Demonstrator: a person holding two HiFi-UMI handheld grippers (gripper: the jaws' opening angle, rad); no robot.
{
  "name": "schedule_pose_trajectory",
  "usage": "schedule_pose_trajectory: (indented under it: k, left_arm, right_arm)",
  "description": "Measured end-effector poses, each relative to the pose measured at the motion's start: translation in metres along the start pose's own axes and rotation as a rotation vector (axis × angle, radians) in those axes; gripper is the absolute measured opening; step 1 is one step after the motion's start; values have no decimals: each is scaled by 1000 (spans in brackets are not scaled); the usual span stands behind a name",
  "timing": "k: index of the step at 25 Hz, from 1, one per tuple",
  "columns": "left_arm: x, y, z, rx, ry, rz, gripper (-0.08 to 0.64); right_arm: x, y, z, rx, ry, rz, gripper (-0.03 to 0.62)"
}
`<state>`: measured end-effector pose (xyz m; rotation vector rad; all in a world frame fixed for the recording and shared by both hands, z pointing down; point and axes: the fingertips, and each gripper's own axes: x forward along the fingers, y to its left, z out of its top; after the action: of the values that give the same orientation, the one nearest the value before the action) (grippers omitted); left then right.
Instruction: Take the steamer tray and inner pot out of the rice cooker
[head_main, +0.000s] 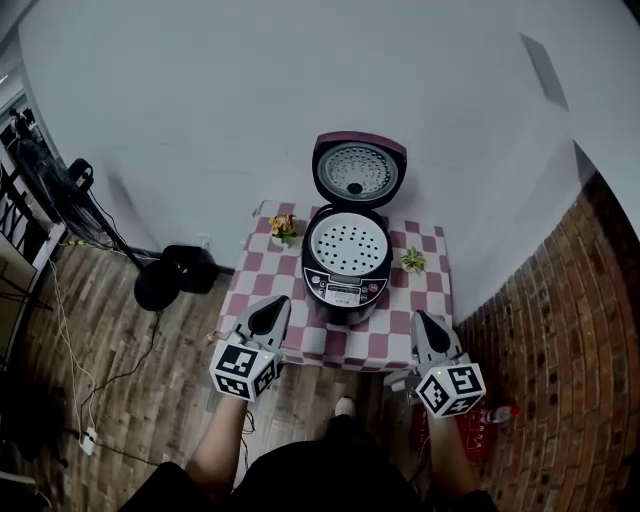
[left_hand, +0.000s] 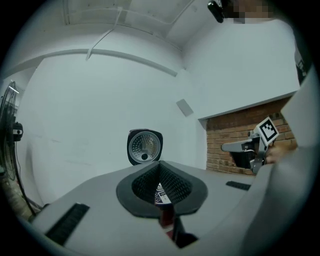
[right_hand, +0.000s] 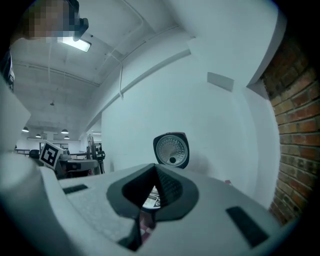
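One steamer tray (head_main: 347, 243) tops one rice cooker (head_main: 345, 291); left gripper (head_main: 276, 303), right gripper (head_main: 423, 320) fingers (left_hand: 136, 192) clenched empty.

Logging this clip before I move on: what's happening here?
A person stands before a small table with a red-and-white checked cloth, holding the left gripper and right gripper near its front edge, both shut and empty. The dark maroon rice cooker has its lid open, with the white perforated steamer tray sitting inside. Nothing has been taken out yet.
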<state>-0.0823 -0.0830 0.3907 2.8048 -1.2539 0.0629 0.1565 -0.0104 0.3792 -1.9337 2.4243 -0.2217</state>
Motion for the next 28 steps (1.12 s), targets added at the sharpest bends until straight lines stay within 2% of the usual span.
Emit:
schedule_pose_trajectory:
  k: [3, 11, 19, 28]
  left_arm:
    - [28, 7, 2, 16, 8, 30, 3]
    - [90, 24, -4, -9, 65, 104, 3]
    - [147, 39, -13, 27, 115, 192, 3]
    - [179, 62, -29, 33, 178, 221, 3]
  right_arm:
    - [29, -22, -1, 5, 15, 24, 2]
    - [102, -72, -14, 38, 83, 100, 2]
    - [151, -114, -42, 42, 157, 140, 2]
    - [188, -127, -64, 21, 231, 171, 2]
